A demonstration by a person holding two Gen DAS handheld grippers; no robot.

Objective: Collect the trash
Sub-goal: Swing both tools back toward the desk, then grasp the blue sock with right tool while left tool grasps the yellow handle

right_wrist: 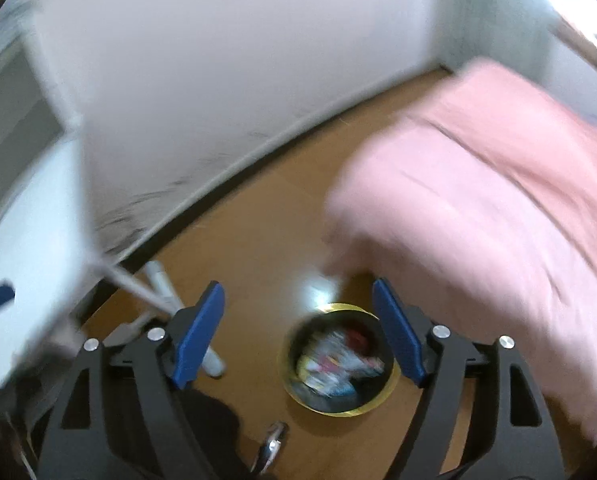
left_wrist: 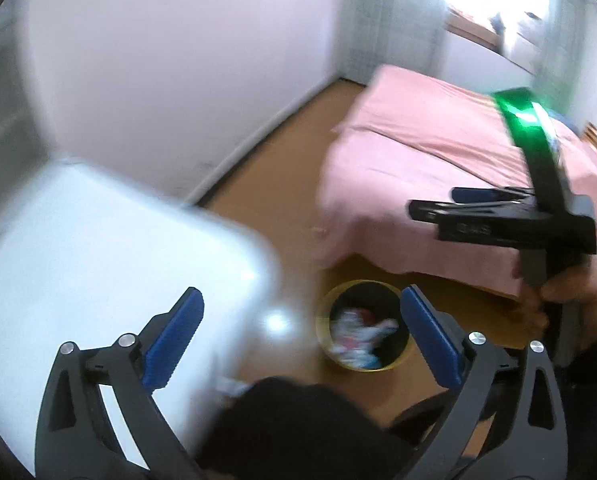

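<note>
A round trash bin (left_wrist: 364, 326) with a yellow rim and black inside stands on the wooden floor, holding several crumpled wrappers (left_wrist: 358, 334). It also shows in the right wrist view (right_wrist: 340, 360). My left gripper (left_wrist: 302, 338) is open and empty, high above the floor, with the bin between its blue pads. My right gripper (right_wrist: 298, 336) is open and empty, above the bin. In the left wrist view the right gripper (left_wrist: 430, 204) appears from the side at the right, held in a hand. Both views are blurred.
A bed with a pink cover (left_wrist: 438, 168) (right_wrist: 478, 200) fills the right. A white table (left_wrist: 110, 256) (right_wrist: 30, 240) stands at the left, with white legs (right_wrist: 166, 284) beneath. A white wall (left_wrist: 178, 60) runs behind. A small metallic object (right_wrist: 272, 446) lies on the floor.
</note>
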